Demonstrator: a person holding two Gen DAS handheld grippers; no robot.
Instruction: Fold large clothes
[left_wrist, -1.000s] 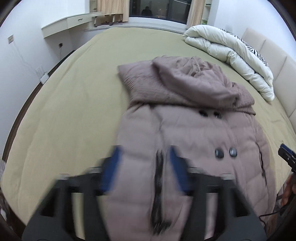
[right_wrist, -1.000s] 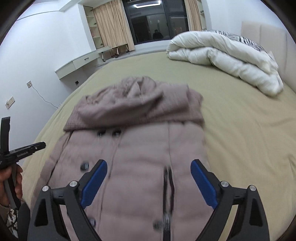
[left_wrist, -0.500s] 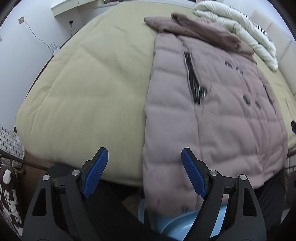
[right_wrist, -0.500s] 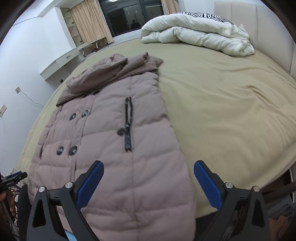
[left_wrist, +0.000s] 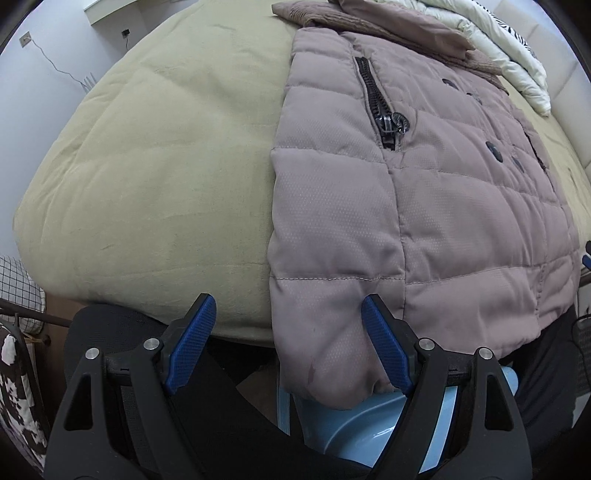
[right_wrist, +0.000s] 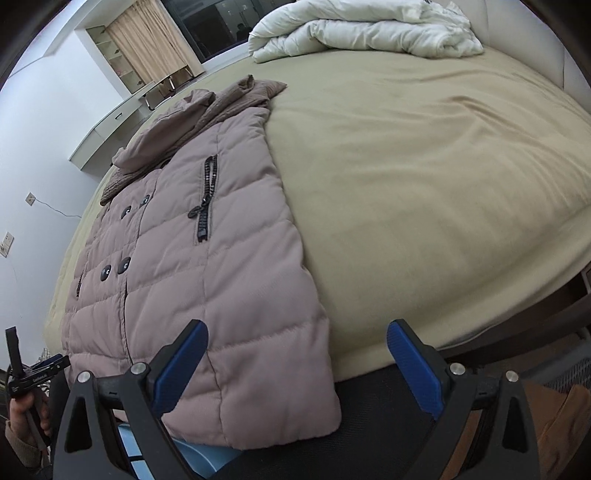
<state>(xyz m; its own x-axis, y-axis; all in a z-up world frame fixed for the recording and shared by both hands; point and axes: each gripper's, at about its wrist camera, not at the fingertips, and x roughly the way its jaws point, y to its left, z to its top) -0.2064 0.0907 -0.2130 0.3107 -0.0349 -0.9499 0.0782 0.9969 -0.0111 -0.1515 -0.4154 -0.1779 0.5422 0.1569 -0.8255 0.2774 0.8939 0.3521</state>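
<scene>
While spread flat on the bed (right_wrist: 424, 166), front side up, coat (left_wrist: 424, 206) lies lengthwise near one side, hem hanging past the bed's near edge. Hood and knit collar (right_wrist: 236, 99) at the far end. Dark buttons (right_wrist: 114, 267) in pairs down the front; black zipper (left_wrist: 376, 107) on each front panel.

Left gripper (left_wrist: 288, 347): jaws wide, straddling the hem's left corner. Blue right pad (left_wrist: 386, 343) against the fabric, left pad (left_wrist: 190, 343) clear of it, over the bed edge. No squeeze on the cloth. Also seen in the right wrist view at lower left, in a hand (right_wrist: 26, 410).

Right gripper (right_wrist: 295, 369): jaws wide, straddling the hem's right corner. Left pad (right_wrist: 179, 369) over the fabric, right pad (right_wrist: 415, 373) clear of it. Nothing clamped.

Light blue basin (left_wrist: 362, 432) below the hanging hem. White duvet (right_wrist: 365, 29) bundled at the bed's far end, near the headboard (left_wrist: 546, 48). Desk (right_wrist: 110, 122), curtains (right_wrist: 151, 48) and dark window (right_wrist: 218, 26) beyond the bed. Wall socket with cable (right_wrist: 31, 199) on the left wall.
</scene>
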